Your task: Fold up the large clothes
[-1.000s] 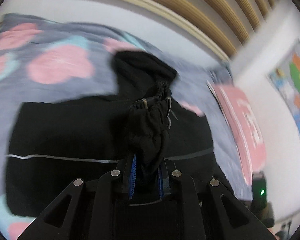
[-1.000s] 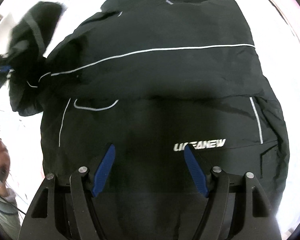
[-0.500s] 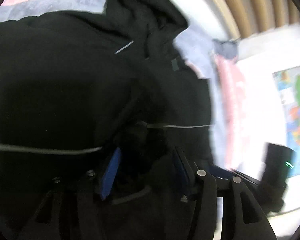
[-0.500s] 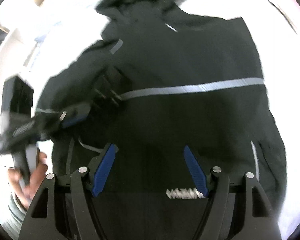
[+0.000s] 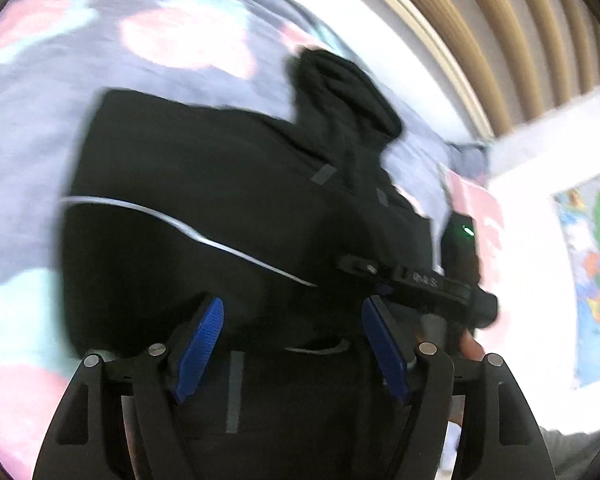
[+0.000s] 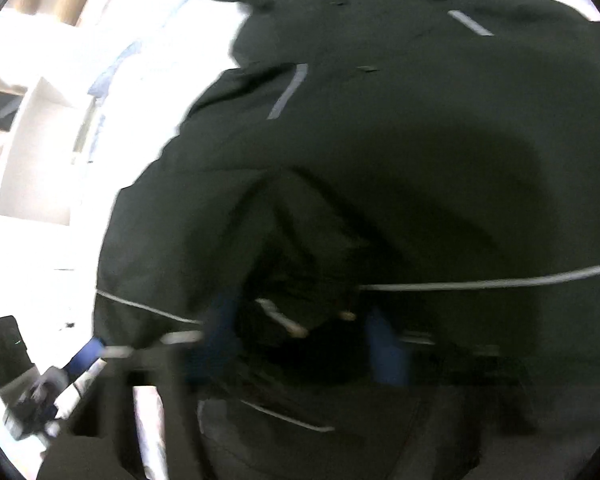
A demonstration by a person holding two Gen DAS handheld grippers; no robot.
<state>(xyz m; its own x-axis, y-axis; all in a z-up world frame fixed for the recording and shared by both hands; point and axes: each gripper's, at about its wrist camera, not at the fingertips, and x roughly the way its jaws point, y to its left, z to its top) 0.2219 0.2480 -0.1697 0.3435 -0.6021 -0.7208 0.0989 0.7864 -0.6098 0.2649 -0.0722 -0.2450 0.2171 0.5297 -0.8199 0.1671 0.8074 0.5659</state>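
A large black jacket (image 5: 204, 184) with thin white piping lies spread on the bed, its hood (image 5: 340, 84) at the far end. My left gripper (image 5: 292, 340) hovers over the jacket's near part. Its jaws are opening and nothing is between the blue pads (image 5: 200, 340). In the blurred right wrist view, the jacket (image 6: 420, 160) fills the frame. My right gripper (image 6: 300, 340) is low over it, jaws closing, with a bunched sleeve cuff (image 6: 292, 320) between its fingers. The pads do not clearly press on it. The right gripper's body (image 5: 416, 280) shows beside the left one.
A grey duvet (image 5: 100, 40) with pink and pale blue hearts covers the bed. A slatted wooden headboard (image 5: 480, 20) is behind it, a pink pillow (image 5: 476, 208) lies to the right, and a coloured map (image 5: 596, 260) hangs on the white wall. A person's hand (image 6: 48, 384) holds the left gripper.
The left gripper, earlier shut on the sleeve cuff, laid it on the jacket, opened and drew back. The right gripper moved forward and down until the bunched cuff sat between its fingers.
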